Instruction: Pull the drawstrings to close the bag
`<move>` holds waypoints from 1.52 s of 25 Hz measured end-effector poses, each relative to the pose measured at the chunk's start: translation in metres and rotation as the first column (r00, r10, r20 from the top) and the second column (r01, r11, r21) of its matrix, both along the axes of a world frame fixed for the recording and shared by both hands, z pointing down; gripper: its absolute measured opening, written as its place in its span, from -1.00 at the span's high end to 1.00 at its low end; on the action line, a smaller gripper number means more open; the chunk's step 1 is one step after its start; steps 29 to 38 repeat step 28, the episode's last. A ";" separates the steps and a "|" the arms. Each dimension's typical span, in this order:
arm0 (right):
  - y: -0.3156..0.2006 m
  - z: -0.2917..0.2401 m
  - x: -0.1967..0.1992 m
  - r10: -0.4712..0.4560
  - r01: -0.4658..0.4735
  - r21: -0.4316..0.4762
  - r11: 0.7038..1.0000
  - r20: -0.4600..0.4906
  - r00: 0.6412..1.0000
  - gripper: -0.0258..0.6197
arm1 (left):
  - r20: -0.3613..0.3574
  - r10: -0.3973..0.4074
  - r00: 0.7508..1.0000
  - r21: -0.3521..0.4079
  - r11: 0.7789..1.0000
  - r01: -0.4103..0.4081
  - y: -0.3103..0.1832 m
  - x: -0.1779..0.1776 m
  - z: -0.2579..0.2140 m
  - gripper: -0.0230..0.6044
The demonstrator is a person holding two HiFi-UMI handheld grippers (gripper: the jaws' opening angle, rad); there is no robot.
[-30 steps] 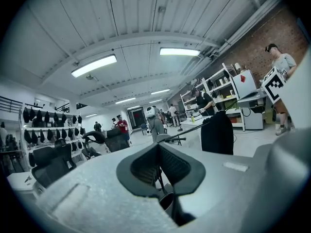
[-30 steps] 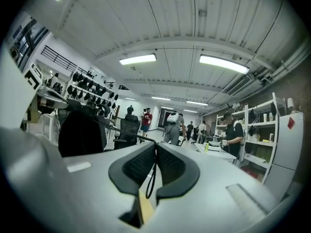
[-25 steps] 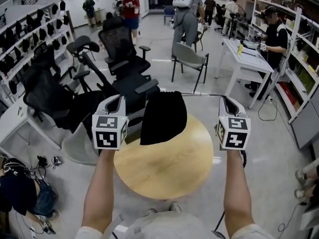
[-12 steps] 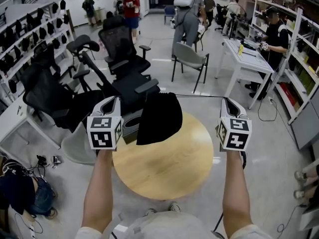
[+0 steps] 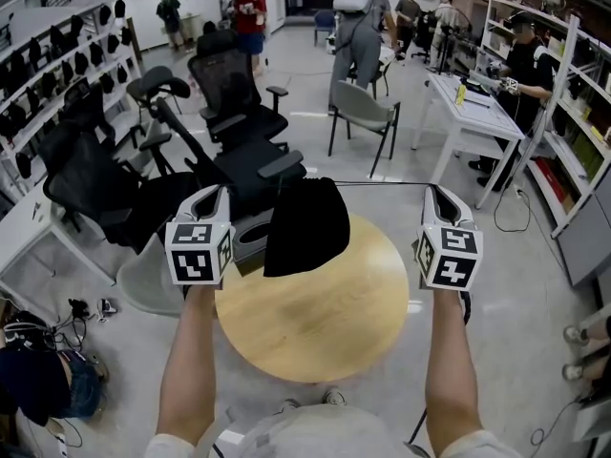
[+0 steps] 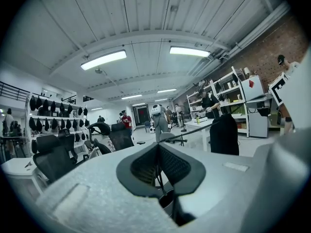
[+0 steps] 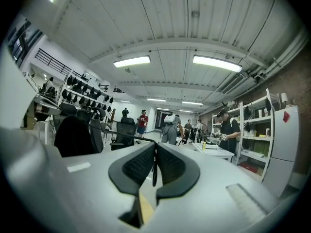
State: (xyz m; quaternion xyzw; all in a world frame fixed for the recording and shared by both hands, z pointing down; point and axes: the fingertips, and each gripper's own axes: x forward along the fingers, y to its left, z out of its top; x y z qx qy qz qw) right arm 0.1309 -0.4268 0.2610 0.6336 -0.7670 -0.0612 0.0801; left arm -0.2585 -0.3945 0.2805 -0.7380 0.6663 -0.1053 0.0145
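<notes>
Head view: both grippers are held up side by side over a round wooden bench (image 5: 325,342), with the black bag (image 5: 305,227) hanging in the air between them.
Bag position: clear of the bench top, nearer the left gripper (image 5: 221,195) than the right gripper (image 5: 435,195).
Bag axis: long axis runs up and down; the gathered mouth points up and the rounded bottom points down, leaning a little toward the left gripper.
Drawstring: a thin dark drawstring (image 5: 382,184) is stretched straight and level from the bag's top to the right gripper, crosswise to the bag's long axis.
Left jaws: pressed together, with a thin cord pinched between the pads.
Right jaws: likewise closed on the cord, which hangs down between the pads; the string (image 7: 119,132) leads off sideways toward the bag (image 7: 73,137).
Left gripper view: the bag (image 6: 224,135) hangs off to its right.
</notes>
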 end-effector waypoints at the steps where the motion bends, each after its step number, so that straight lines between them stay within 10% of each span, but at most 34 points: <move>1: 0.000 -0.001 0.001 0.000 0.000 0.000 1.000 0.004 1.000 0.86 | 0.001 0.001 1.000 -0.001 1.000 -0.001 0.000 0.001 -0.001 0.91; 38: 0.001 0.000 0.004 -0.002 0.002 0.004 1.000 -0.003 1.000 0.86 | 0.004 0.005 1.000 -0.003 1.000 -0.005 -0.001 0.004 0.004 0.91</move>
